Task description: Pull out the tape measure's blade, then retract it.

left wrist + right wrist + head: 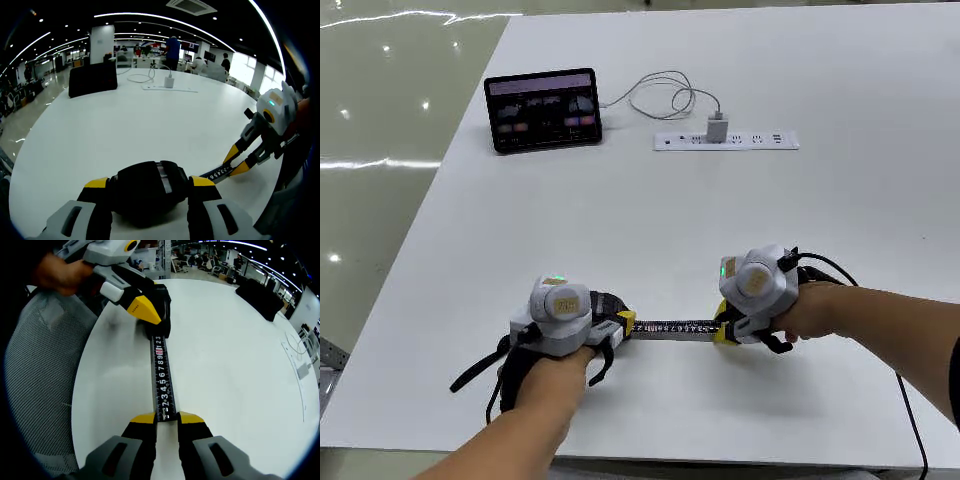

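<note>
Right gripper view: my right gripper pinches the tip of the thin numbered steel blade, which runs a short way over the white table. My left gripper clamps the chunky black tape measure case by its flanks. I judge the blade springy, slick and prone to snapping back, and the case rigid and best held there.

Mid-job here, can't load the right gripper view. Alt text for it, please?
The right hand-held gripper pinches the tip of the blade, which runs straight across the white table to the black tape measure clamped in the left hand-held gripper at upper left.
</note>
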`<state>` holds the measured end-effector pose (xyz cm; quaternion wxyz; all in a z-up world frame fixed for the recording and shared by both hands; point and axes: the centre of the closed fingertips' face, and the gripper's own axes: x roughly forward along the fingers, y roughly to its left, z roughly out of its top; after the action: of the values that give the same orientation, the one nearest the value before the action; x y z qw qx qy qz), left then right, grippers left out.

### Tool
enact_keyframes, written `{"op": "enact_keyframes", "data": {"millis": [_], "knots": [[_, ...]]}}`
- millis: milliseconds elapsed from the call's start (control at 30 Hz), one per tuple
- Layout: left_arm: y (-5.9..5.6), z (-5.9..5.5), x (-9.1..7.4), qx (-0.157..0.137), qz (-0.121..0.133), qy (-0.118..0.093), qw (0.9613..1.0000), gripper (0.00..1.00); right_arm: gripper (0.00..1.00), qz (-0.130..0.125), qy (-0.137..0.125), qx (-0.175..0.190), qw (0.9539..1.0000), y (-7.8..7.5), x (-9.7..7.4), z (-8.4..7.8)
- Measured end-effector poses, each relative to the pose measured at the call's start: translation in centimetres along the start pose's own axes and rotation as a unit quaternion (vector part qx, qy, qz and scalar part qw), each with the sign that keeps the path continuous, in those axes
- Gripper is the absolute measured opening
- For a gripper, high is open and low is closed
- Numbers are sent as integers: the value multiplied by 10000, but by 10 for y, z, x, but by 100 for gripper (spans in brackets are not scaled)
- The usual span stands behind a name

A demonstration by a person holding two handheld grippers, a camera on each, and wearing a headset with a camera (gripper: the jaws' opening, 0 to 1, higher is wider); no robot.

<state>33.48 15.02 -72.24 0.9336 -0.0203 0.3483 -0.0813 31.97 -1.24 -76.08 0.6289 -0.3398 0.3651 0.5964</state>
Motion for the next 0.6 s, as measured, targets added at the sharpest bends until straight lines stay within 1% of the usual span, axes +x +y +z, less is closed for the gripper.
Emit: {"op": "enact_keyframes", "data": {"millis": [300, 400, 500, 600], "knots": [[0, 0, 0, -9, -10, -6, 10000, 56, 11, 7, -76, 39, 10000, 1, 4, 6], [1, 1, 0, -19, -8, -5, 10000, 56, 11, 30, -175, 221, 9996, 0, 5, 9], [0, 0, 0, -26, -11, -2, 10000, 56, 11, 12, -188, 128, 9997, 1, 7, 10], [0, 0, 0, -27, -9, -3, 10000, 56, 11, -1, -179, 110, 9998, 1, 8, 13]]}}
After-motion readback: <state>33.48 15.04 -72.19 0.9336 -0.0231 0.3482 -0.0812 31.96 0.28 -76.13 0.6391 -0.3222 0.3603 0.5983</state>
